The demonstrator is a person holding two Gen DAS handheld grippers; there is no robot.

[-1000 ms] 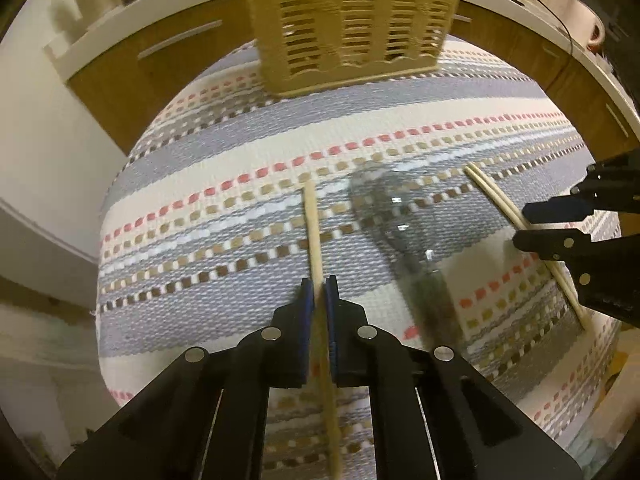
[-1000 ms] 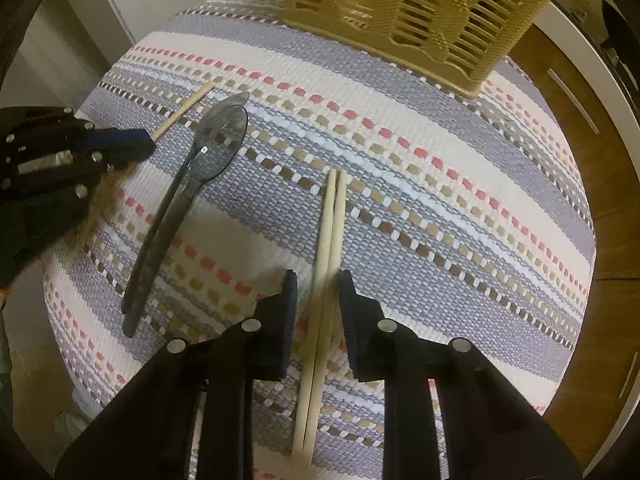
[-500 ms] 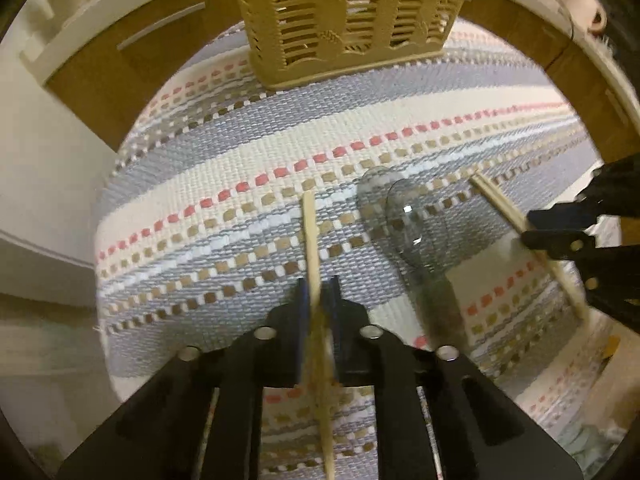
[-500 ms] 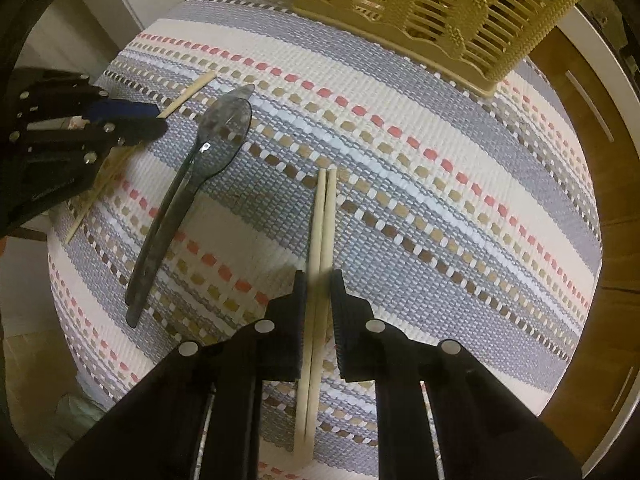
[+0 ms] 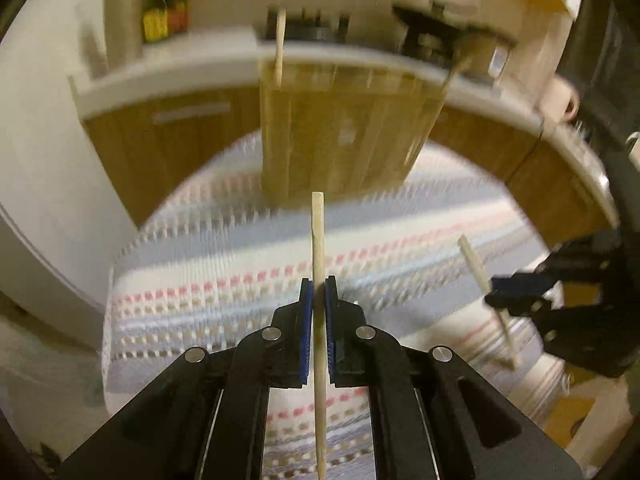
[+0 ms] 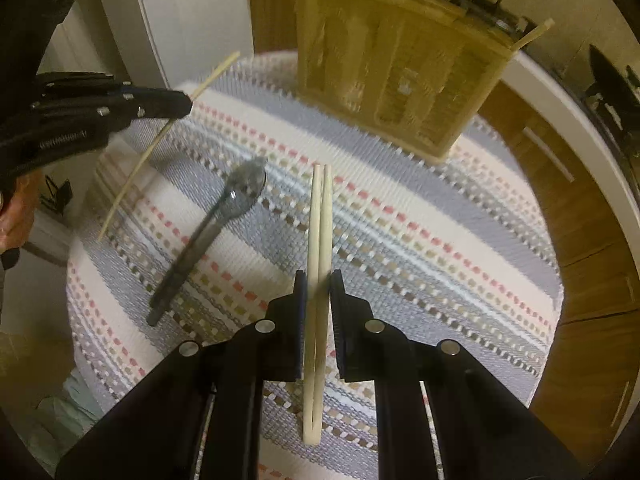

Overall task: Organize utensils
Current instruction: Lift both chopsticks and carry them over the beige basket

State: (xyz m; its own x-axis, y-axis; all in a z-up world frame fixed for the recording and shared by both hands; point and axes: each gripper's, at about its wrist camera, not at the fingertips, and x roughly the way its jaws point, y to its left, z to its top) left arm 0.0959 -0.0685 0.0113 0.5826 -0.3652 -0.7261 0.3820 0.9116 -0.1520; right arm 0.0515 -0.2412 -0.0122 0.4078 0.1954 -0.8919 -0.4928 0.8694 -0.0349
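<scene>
While both grippers are loaded, I'm thinking mostly about how these sticks behave. My left gripper [image 5: 316,292] is pinched tight on a single wooden chopstick [image 5: 318,248], pads pressed flat on it roughly a third of the way back from the far tip, and it's clear of the striped cloth [image 5: 200,264]. My right gripper [image 6: 318,280] has just been closing and is clamped on a pair of chopsticks [image 6: 320,216] lying side by side, grip near the middle, tips pointing toward the slotted basket [image 6: 396,80].

Handling read: light, stiff, smooth wood, so no sag, but thin round stock can roll or pivot between flat pads. The pair is the riskier load; one stick could slide past the other if the squeeze is uneven. A mid-length hold keeps swing low.

A dark plastic spoon [image 6: 212,232] lies on the cloth between the two grippers, untouched. Probably light and slick; I'd take it at the handle, not the bowl.

The basket already has chopsticks poking out of two corners. Frames are blurred, so I can't tell which compartments are free.
</scene>
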